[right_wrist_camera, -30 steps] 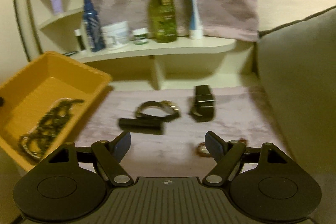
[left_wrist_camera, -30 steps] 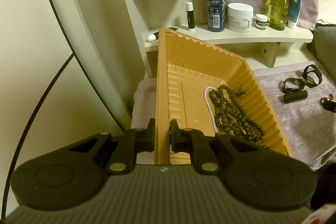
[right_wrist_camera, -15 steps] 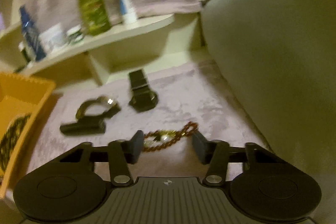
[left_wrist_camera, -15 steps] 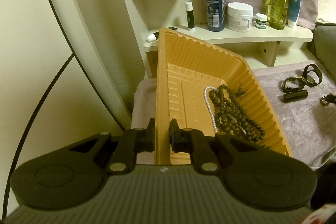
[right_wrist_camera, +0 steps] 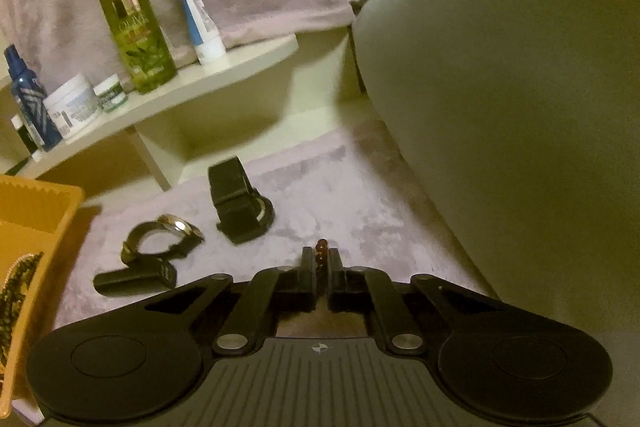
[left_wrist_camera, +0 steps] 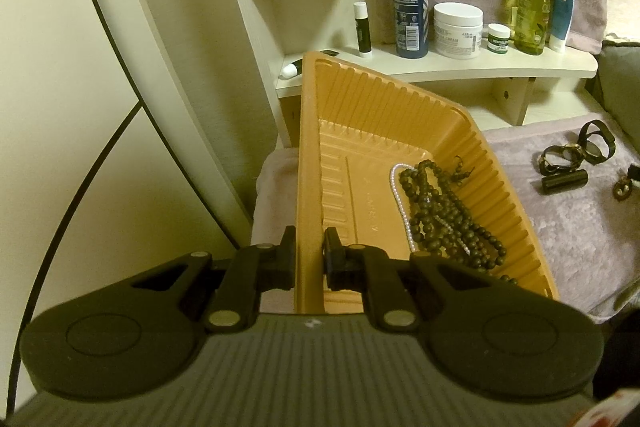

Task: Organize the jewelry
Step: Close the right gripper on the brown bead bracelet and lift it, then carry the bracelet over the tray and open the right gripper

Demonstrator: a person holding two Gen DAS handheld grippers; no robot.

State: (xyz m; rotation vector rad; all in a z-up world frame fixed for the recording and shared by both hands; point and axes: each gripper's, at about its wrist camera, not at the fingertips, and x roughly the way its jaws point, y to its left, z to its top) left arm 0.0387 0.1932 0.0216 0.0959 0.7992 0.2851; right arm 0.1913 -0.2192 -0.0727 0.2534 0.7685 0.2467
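Left tongs [left_wrist_camera: 309, 251] clenched on the near wall of the orange tray [left_wrist_camera: 310, 155], tilted, with dark bead necklace [left_wrist_camera: 444, 211] and pearl strand [left_wrist_camera: 400, 195] lying inside. Right tongs [right_wrist_camera: 320, 269] pinched on an amber bead bracelet [right_wrist_camera: 321, 247] over the mauve towel [right_wrist_camera: 360, 187], near two watches [right_wrist_camera: 164, 235] [right_wrist_camera: 238, 205]. On the shelf [right_wrist_camera: 224, 75], green bottle [right_wrist_camera: 134, 27] partly legible as "OLIVI"; white jar [left_wrist_camera: 458, 31] reading "CREAM".

The left wrist view looks forward along its gripper [left_wrist_camera: 309, 251], close over the orange tray [left_wrist_camera: 308, 163], toward the shelf [left_wrist_camera: 440, 65] at upper right. The right wrist view sits low, facing the shelf [right_wrist_camera: 224, 75] at upper left. Both share tray [right_wrist_camera: 44, 195], shelf and bottles.
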